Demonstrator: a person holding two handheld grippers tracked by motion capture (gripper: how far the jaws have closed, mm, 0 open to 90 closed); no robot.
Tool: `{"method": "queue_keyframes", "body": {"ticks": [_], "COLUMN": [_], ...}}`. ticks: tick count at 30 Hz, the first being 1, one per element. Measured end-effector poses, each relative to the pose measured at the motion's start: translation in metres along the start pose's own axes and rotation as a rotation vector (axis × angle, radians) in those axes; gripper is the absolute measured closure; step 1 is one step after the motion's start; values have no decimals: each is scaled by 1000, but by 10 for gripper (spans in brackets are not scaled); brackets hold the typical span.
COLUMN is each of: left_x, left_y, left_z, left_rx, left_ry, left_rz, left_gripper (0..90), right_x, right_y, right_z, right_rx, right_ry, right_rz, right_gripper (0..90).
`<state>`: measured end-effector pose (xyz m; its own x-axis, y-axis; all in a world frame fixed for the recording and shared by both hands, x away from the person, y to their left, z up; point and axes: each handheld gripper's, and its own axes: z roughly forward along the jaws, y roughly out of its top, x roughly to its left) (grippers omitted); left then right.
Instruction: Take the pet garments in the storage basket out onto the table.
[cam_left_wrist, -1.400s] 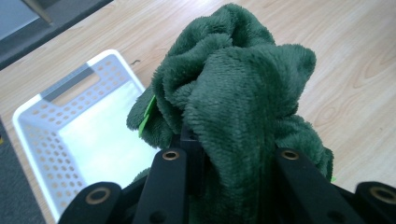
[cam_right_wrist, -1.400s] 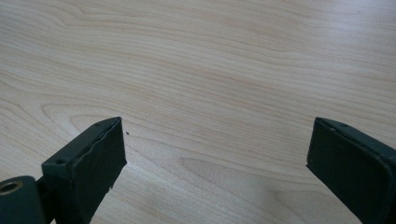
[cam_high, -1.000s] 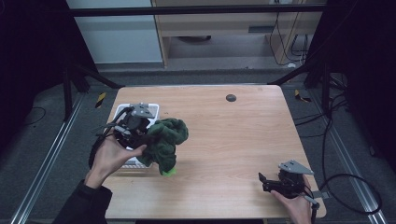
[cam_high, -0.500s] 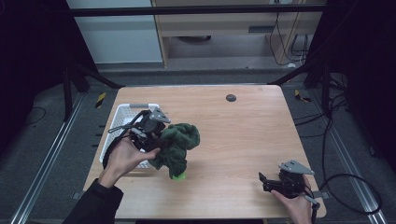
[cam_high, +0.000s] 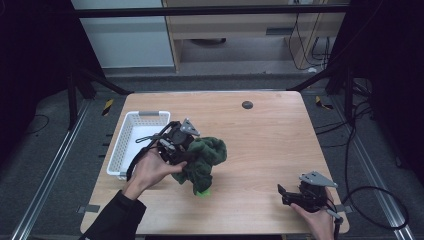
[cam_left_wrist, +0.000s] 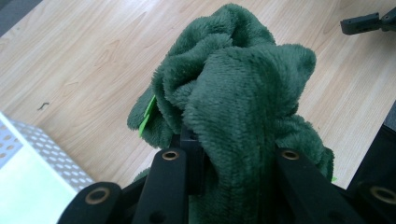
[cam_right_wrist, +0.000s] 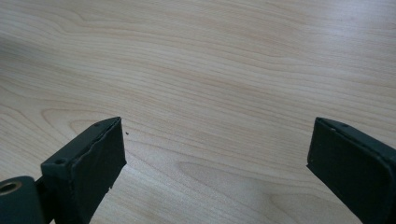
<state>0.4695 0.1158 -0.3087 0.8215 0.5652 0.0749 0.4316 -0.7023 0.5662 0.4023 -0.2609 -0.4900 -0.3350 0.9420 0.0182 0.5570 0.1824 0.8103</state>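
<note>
Jaws, left gripper (cam_high: 186, 155): clamped on plush green cloth (cam_high: 204, 162), just right of white perforated basket (cam_high: 131, 145).
Jaws, right gripper (cam_high: 287, 196): wide apart, well right of basket.
Tag: lime green, writing possibly unreadable.

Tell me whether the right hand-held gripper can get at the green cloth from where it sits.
Probably yes. The right hand-held gripper is open and empty, with only bare wooden table between it and the green cloth. The left hand-held gripper grips the cloth's far side, leaving the near side free.
</note>
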Motion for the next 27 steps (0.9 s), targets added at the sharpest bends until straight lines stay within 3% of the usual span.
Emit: {"method": "queue_keyframes", "body": {"ticks": [15, 27], "left_x": [-10, -13], "left_y": [2, -1], "left_z": [40, 67], "left_rx": [47, 65], "left_ry": [-30, -42], "left_rz": [15, 0], "left_gripper": [739, 738], "right_x": [0, 0], "right_y": [0, 0], "right_z": [0, 0], "right_rx": [-2, -2], "right_ry": [-1, -1], "right_rz": [-3, -4], "right_gripper": [42, 42]}}
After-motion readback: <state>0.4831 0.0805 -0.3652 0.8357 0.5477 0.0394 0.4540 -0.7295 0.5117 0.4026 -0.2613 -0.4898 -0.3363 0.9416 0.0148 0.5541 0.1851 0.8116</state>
